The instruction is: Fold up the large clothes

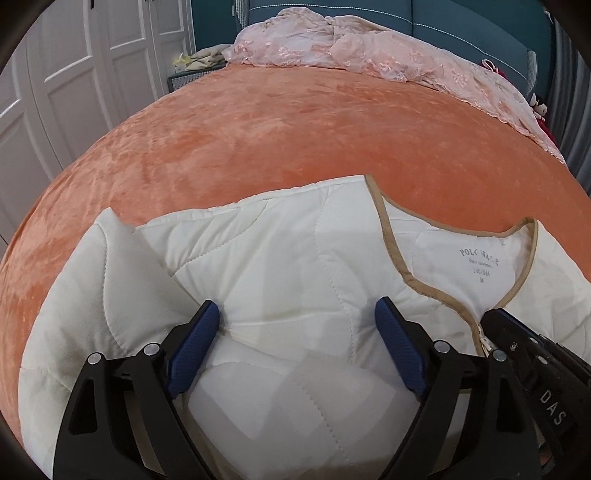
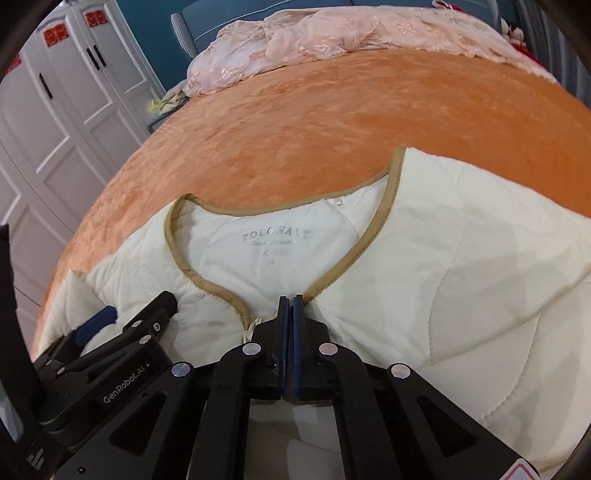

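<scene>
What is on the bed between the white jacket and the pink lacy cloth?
Nothing. Between the white jacket and the pink lacy cloth there is only bare orange bedcover, as both wrist views show.

Each tool is a black frame of angular, cut-out linkage arms joined by round silver pivot screws. The left tool (image 1: pixel 297 314) carries ribbed blue finger pads (image 1: pixel 192 350). The right tool (image 2: pixel 290 300) has blue pads too. White lettering reads "GenRobot.AI" and "DAS".
</scene>
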A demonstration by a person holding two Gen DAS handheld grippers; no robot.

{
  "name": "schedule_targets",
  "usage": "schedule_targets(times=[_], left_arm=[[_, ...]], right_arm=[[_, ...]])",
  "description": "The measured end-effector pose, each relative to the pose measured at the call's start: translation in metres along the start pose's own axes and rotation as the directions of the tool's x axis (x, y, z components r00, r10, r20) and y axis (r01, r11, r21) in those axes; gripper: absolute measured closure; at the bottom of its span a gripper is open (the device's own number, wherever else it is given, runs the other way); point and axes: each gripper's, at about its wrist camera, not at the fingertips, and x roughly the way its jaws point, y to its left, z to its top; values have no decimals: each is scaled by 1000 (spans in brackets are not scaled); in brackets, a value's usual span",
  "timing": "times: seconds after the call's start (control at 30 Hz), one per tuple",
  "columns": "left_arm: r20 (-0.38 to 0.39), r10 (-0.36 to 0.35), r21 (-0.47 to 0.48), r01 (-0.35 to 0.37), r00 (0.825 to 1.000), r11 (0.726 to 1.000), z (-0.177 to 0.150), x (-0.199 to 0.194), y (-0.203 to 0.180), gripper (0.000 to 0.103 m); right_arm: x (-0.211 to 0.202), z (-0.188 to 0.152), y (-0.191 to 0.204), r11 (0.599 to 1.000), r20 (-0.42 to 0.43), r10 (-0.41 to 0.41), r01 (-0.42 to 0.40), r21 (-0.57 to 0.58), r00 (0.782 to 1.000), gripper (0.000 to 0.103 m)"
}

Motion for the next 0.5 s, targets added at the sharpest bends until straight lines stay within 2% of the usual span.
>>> schedule_targets(times=[0.13, 0.4, 0.5], left_arm=[[13, 1, -1, -1, 1000, 1000, -2, 1, -1, 18], [34, 20, -2, -19, 999, 1000, -3, 3, -3, 15], [40, 45, -7, -45, 998, 999, -3, 0, -3, 15]], right_arm=[[2, 2, 4, 998, 22, -56, 57, -37, 998, 103], [3, 1, 0, 997, 54, -71, 73, -40, 996, 103], [-4, 1, -1, 995, 98, -97, 99, -21, 990, 103]])
